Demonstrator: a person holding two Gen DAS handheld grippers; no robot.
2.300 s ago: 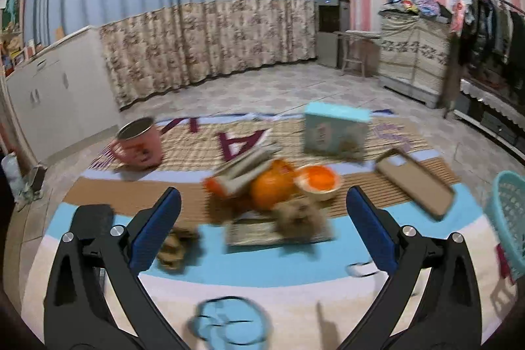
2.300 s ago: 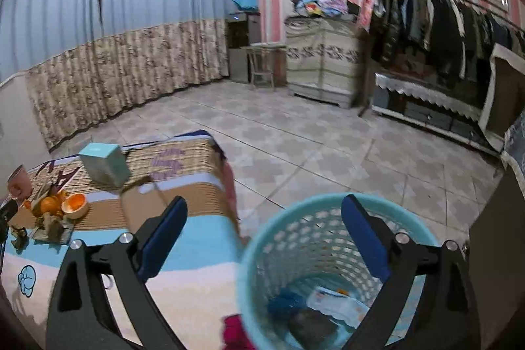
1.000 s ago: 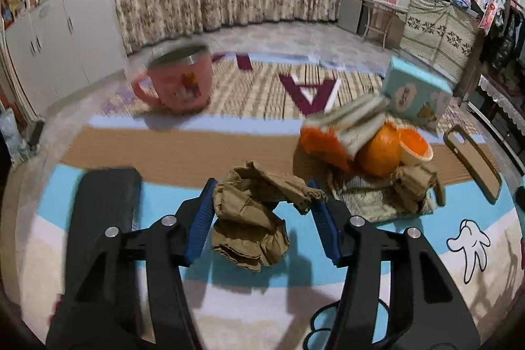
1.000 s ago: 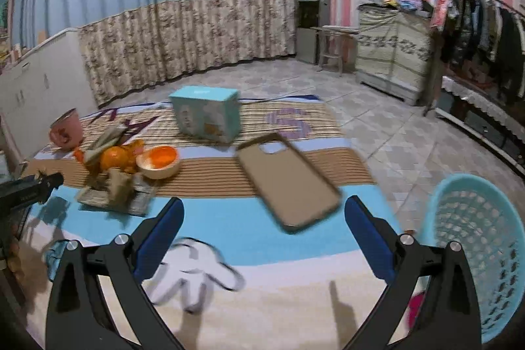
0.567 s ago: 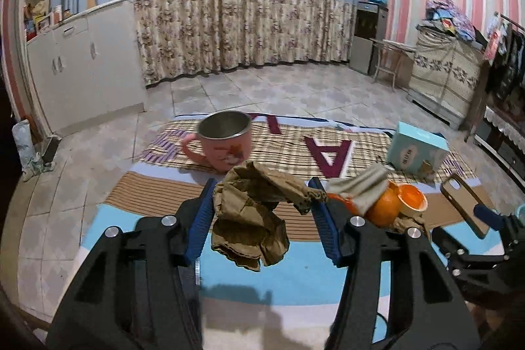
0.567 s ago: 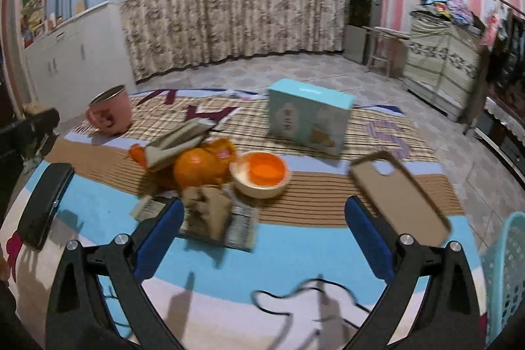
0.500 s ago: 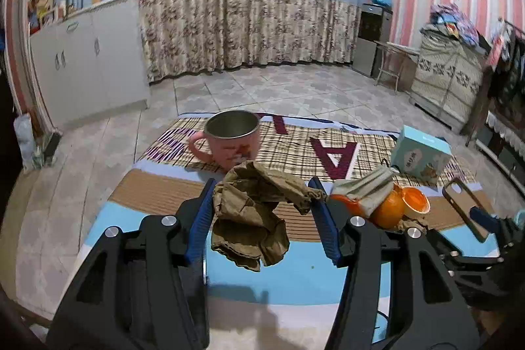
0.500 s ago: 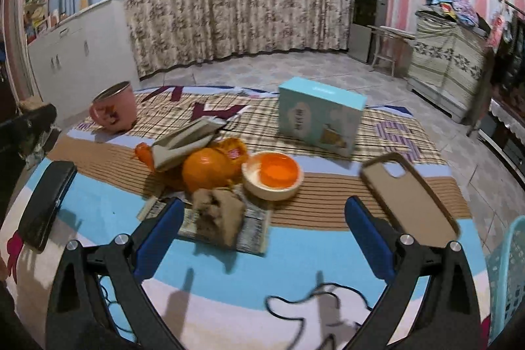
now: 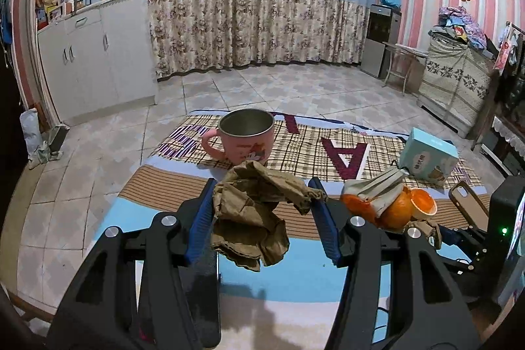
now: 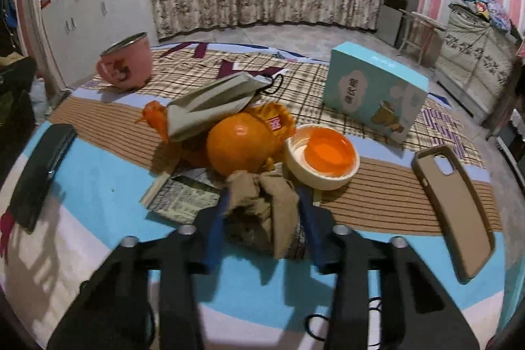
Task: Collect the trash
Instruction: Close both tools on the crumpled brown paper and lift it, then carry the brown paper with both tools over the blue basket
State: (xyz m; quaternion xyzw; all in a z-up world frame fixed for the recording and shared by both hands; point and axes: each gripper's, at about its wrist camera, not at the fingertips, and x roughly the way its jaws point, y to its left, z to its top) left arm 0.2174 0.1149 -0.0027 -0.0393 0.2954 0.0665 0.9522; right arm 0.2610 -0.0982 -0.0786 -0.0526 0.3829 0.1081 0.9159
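Left gripper clamps a crumpled brown paper mid-frame; right gripper fingers are closing around another paper wad lying between them, lower centre.

This was a lived-in home: floral curtains across the back, white cabinets at left, a clothes-piled dresser at right, tiled floor mid-frame.

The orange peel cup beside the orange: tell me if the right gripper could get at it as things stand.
Probably not yet. The right gripper is closing its jaws around a crumpled brown paper, so it is occupied. Otherwise the orange peel cup lies just beyond, uncovered, with nothing between them.
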